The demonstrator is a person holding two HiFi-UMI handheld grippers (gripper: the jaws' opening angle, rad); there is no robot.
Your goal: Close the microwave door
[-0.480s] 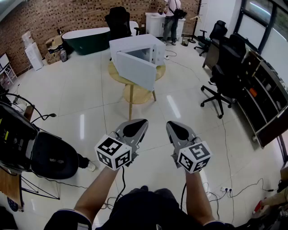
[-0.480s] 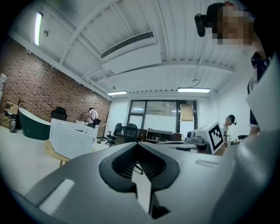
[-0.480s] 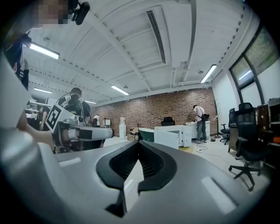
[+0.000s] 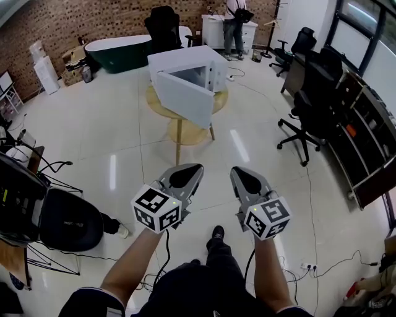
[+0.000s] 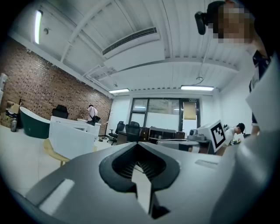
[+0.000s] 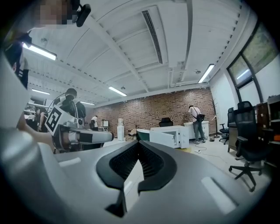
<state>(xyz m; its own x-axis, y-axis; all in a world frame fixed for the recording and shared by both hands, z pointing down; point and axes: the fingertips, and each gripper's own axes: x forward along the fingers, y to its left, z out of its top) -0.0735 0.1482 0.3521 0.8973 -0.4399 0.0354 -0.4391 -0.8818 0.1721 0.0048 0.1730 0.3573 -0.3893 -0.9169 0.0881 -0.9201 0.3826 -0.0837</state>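
Note:
A white microwave (image 4: 185, 67) stands on a round wooden table (image 4: 162, 106) far ahead across the floor. Its door (image 4: 184, 99) hangs open toward me. My left gripper (image 4: 193, 168) and right gripper (image 4: 238, 171) are held side by side at waist height, level, well short of the table. Both have their jaws together with nothing between them. In the left gripper view the microwave (image 5: 70, 135) shows at left beyond the left gripper (image 5: 138, 145). In the right gripper view the microwave (image 6: 169, 136) shows right of centre beyond the right gripper (image 6: 139, 144).
Black office chairs (image 4: 309, 93) and low shelves (image 4: 365, 142) line the right side. A dark green tub (image 4: 117, 52) and a black chair (image 4: 162, 25) stand behind the table, with a person (image 4: 235, 18) at a white cabinet. Dark equipment (image 4: 31, 204) and floor cables lie at left.
The view has moved forward slightly and a shoe now shows on the floor below the grippers. Both grippers keep their places in the view, still shut.

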